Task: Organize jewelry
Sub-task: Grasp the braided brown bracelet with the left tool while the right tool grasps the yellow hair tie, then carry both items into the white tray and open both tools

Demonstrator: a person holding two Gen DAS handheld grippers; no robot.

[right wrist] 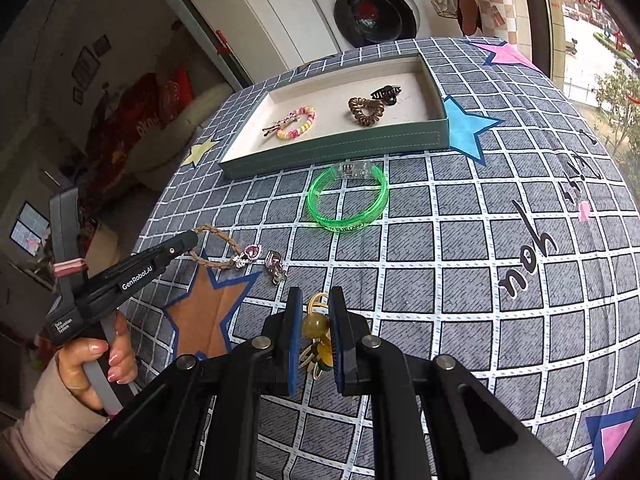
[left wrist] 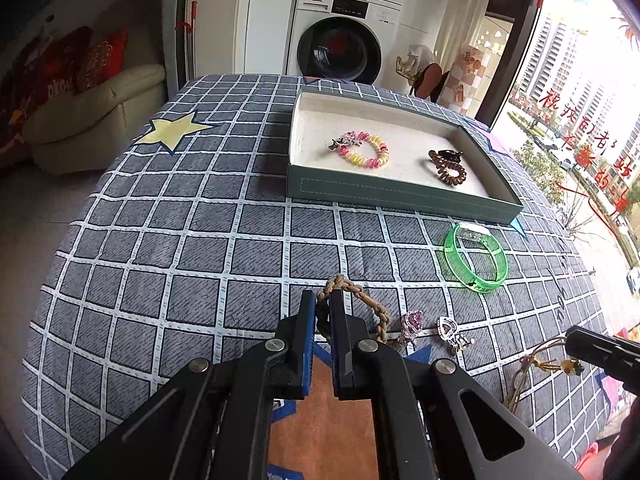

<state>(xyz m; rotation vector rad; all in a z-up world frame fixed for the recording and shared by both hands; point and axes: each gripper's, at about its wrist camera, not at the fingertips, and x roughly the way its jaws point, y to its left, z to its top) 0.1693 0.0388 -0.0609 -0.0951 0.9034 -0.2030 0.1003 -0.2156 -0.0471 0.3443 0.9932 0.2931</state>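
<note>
A green tray (left wrist: 400,196) (right wrist: 336,152) with a cream lining holds a pink-and-yellow coil tie (left wrist: 362,148) (right wrist: 296,122), a brown coil tie (left wrist: 446,168) (right wrist: 364,110) and a black claw clip (right wrist: 386,94). A green bangle (left wrist: 476,258) (right wrist: 348,198) lies in front of it. My left gripper (left wrist: 324,300) (right wrist: 192,240) is shut on the braided tan bracelet (left wrist: 376,308) (right wrist: 218,250). Two pink heart charms (left wrist: 414,322) (right wrist: 250,254) lie beside it. My right gripper (right wrist: 314,300) (left wrist: 600,350) is shut on an amber bead cord (right wrist: 316,326) (left wrist: 536,368).
The table has a grey checked cloth (left wrist: 180,240) with star patches; a brown star (right wrist: 208,312) lies under my left gripper. A washing machine (left wrist: 344,40) stands beyond the far edge, a sofa (left wrist: 92,112) to the left and a window (left wrist: 580,120) to the right.
</note>
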